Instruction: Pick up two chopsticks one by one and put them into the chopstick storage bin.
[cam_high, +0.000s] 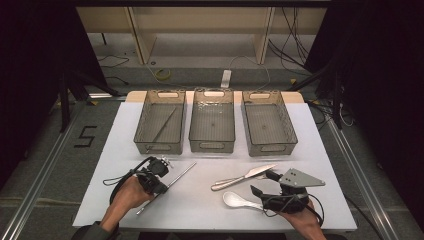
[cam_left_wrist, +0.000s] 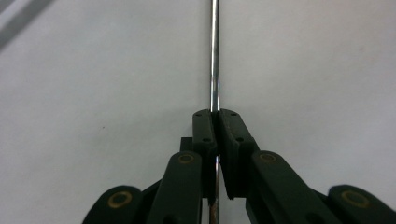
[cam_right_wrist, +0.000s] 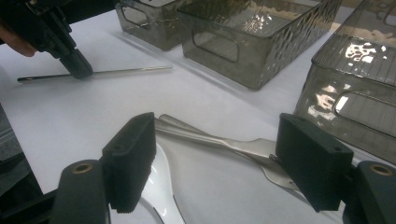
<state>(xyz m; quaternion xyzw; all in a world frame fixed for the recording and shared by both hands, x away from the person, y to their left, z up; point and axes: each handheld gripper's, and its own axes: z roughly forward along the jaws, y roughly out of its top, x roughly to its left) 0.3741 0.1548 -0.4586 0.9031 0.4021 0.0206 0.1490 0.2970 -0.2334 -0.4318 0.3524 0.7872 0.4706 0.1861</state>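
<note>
On the near-left part of the white desk (cam_high: 310, 150), at about 8 o'clock from its middle, the left gripper (cam_high: 161, 186) has its fingers (cam_left_wrist: 205, 133) clamped fully together on a thin metal rod (cam_high: 181, 173). The left gripper view shows the rod pinched between the two pads, its shaft running straight on past them. In the high view it lies flat on the desk, slanting from 7 o'clock up toward 1 o'clock, with the grip taken near its middle.

At the near right, about 5 o'clock, the right gripper (cam_high: 261, 184) rests low with its fingers (cam_right_wrist: 133, 158) spread wide and holding nothing. Between and just beyond them lie a table knife (cam_high: 243, 177) and a white spoon (cam_high: 239, 200); the pads touch neither, as far as can be told.

Three smoky plastic bins stand in a row across the far side at 12 o'clock. The left bin (cam_high: 160, 142) already holds one similar rod lying diagonally; the middle bin (cam_high: 212, 141) and right bin (cam_high: 270, 142) look empty.

Judgement: the grasp on the rod is complete and the lift is not yet made. The next move calls for raising the rod level, carrying it toward 12 o'clock and lowering it into the left bin beside its match. A slender, smooth rod may pivot in the pads, so a steady lift is advised.
</note>
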